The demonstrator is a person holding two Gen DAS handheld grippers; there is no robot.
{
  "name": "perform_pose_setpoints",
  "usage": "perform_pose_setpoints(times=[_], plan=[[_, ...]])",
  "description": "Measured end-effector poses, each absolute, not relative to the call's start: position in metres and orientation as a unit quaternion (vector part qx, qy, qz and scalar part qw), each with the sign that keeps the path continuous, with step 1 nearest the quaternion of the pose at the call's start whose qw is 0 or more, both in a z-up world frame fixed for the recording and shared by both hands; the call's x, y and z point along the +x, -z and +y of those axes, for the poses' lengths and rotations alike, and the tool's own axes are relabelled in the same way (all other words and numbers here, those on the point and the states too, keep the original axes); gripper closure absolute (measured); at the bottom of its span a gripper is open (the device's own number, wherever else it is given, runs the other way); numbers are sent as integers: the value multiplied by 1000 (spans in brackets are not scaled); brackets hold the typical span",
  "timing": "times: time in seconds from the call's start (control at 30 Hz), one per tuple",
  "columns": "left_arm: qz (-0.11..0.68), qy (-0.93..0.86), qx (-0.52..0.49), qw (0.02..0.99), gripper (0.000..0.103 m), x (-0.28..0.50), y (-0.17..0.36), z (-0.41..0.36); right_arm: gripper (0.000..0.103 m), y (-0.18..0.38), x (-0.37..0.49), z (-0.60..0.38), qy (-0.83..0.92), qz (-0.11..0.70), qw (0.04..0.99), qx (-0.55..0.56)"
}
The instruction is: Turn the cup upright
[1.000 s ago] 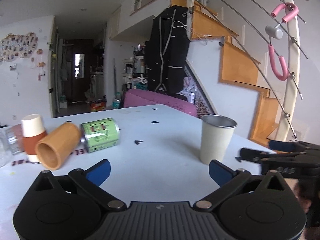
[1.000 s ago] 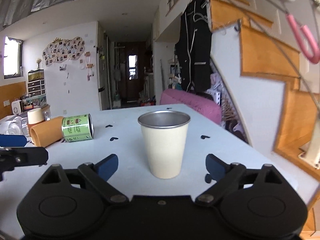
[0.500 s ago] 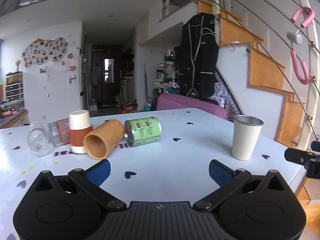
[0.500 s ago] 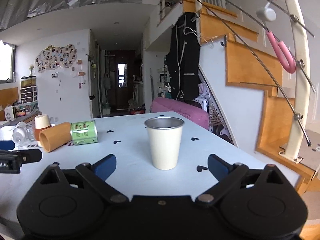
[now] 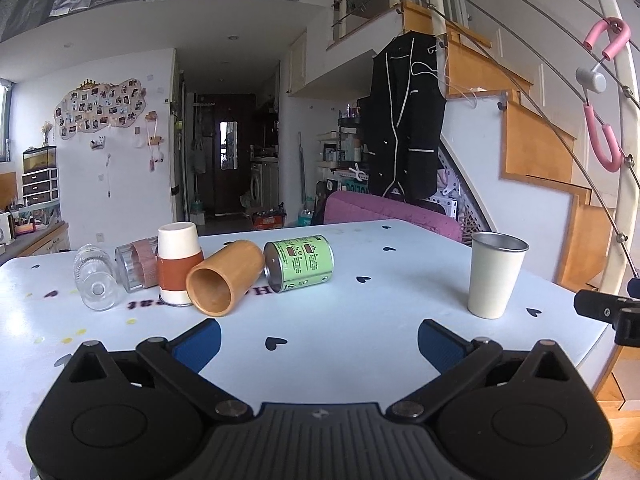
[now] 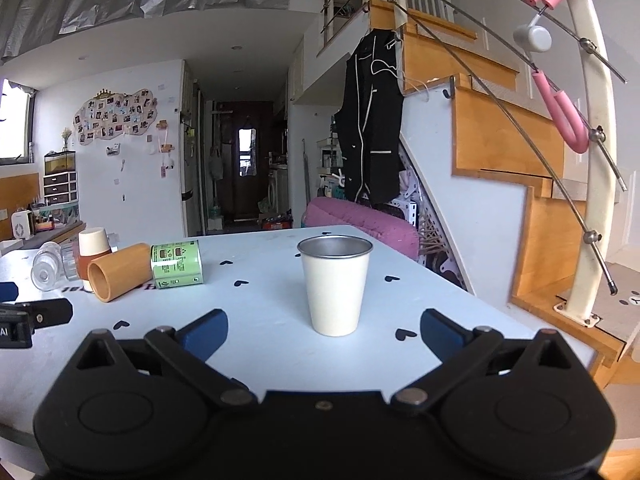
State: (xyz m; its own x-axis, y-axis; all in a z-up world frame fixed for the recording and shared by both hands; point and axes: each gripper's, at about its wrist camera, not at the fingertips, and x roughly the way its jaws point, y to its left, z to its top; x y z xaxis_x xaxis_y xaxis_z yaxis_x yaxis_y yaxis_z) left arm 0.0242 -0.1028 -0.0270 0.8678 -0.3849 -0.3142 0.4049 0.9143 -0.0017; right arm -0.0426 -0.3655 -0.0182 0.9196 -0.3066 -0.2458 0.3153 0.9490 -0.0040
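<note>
A cream metal cup [image 6: 335, 285] stands upright on the white table [image 6: 260, 312], also in the left wrist view [image 5: 495, 274]. My right gripper [image 6: 323, 330] is open and empty, set back from the cup near the table's front edge. My left gripper [image 5: 318, 340] is open and empty over the table's front. A bamboo cup [image 5: 225, 277] lies on its side with its mouth toward me, a green tin [image 5: 299, 263] on its side beside it. A white and brown cup [image 5: 177, 263] stands upside down. Two clear glasses [image 5: 94, 276] lie on their sides.
The table's right edge [image 6: 460, 292] drops off toward a wooden staircase [image 6: 540, 208] with a white railing post [image 6: 592, 160]. A pink sofa [image 6: 360, 224] sits behind the table. The other gripper's finger shows at the right edge of the left wrist view [image 5: 604, 310].
Both grippers have pulled back from the table and risen. The cream cup stays upright where it stood. More of the lying cups and glasses has come into view.
</note>
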Motion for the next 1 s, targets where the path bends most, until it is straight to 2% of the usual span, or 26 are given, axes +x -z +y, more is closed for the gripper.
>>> perform_pose_setpoints(times=[1.0], plan=[[153, 202, 30, 967, 0, 23, 22, -101, 0, 17, -42, -360, 157, 122, 980, 8]])
